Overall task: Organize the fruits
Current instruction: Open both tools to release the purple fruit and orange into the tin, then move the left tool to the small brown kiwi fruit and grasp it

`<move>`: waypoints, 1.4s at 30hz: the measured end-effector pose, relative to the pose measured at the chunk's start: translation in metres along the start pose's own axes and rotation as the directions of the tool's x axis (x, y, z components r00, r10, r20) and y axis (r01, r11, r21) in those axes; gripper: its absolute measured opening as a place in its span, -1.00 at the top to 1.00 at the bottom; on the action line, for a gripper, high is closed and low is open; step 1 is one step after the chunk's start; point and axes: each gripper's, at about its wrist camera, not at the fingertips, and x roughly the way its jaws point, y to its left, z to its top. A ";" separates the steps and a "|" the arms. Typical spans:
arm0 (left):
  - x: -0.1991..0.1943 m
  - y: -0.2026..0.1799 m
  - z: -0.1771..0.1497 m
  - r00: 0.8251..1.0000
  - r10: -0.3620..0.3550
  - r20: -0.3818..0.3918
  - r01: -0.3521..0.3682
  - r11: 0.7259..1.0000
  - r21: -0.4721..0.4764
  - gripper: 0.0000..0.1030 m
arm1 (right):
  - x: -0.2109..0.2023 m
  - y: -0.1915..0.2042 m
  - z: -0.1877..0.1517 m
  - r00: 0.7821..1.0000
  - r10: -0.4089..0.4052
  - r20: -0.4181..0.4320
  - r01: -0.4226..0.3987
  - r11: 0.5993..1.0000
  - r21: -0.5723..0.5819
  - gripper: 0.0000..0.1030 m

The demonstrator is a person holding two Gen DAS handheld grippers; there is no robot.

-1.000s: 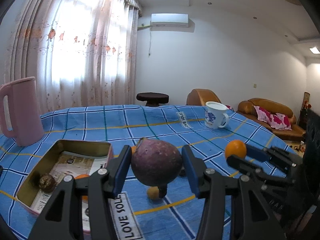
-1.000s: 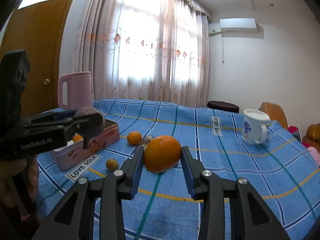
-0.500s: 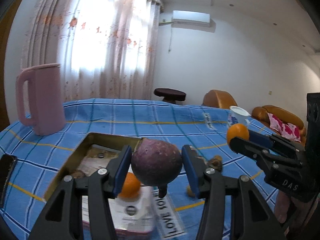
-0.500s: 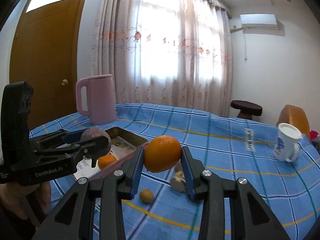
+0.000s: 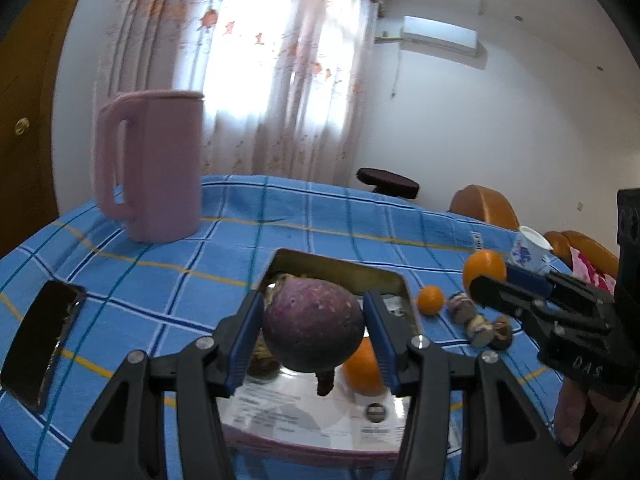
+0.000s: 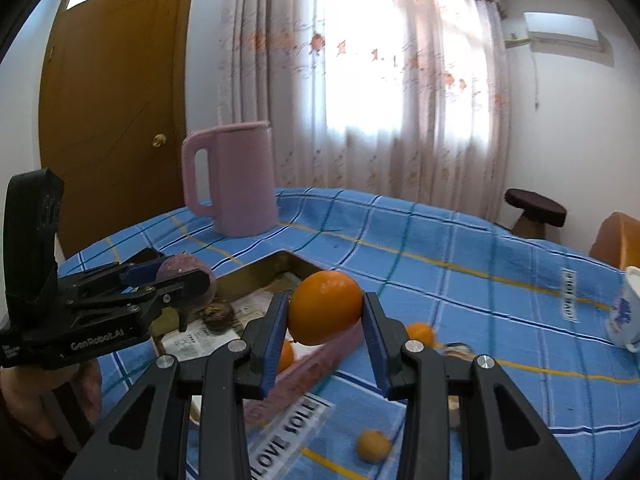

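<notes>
My left gripper [image 5: 314, 334] is shut on a round purple fruit [image 5: 313, 322], held above the open metal tin [image 5: 340, 270]. Inside the tin lie an orange [image 5: 362, 370] and a brown nut-like fruit [image 5: 262, 358]. My right gripper [image 6: 325, 334] is shut on a large orange [image 6: 325, 307], just right of the tin [image 6: 280, 262]. In the right wrist view the left gripper [image 6: 188, 284] hovers over the tin with the purple fruit [image 6: 180, 268]. The left wrist view shows the right gripper [image 5: 480, 282] with its orange [image 5: 484, 268]. On the cloth lie a small orange [image 5: 431, 300], brown fruits [image 5: 480, 324] and a small yellow fruit [image 6: 373, 445].
A pink jug [image 5: 150, 168] stands at the back left of the blue checked tablecloth [image 5: 320, 216]. A black phone [image 5: 38, 340] lies at the left edge. A white mug [image 5: 530, 250] stands far right. A stool [image 6: 534, 210] and sofa stand beyond the table.
Both grippers have swung left toward the tin, each keeping its fruit. The purple fruit now hangs over the tin, and the orange has come up beside it.
</notes>
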 end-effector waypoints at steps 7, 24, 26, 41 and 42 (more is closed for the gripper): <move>0.010 0.021 -0.004 0.999 0.018 -0.043 -0.019 0.999 -0.031 -0.03 | 0.033 0.032 0.000 0.998 0.023 -0.059 -0.027 0.997 -0.072 0.24; 0.008 0.026 -0.007 0.999 0.020 -0.050 -0.022 0.999 -0.039 -0.27 | 0.062 0.060 -0.016 0.978 0.080 -0.191 -0.107 0.985 -0.135 -0.20; 0.004 0.024 -0.006 0.999 0.022 -0.035 -0.023 0.999 -0.031 -0.35 | 0.055 0.062 -0.017 0.982 0.075 -0.175 -0.101 0.985 -0.144 -0.21; -0.001 -0.070 -0.013 0.992 -0.122 -0.044 0.126 0.987 0.103 -0.61 | -0.044 -0.069 -0.061 0.946 -0.289 -0.145 0.290 0.957 -0.016 -0.21; 0.000 -0.076 -0.014 0.990 -0.128 -0.051 0.133 0.984 0.115 -0.61 | -0.049 -0.080 -0.063 0.938 -0.314 -0.149 0.319 0.948 0.006 -0.21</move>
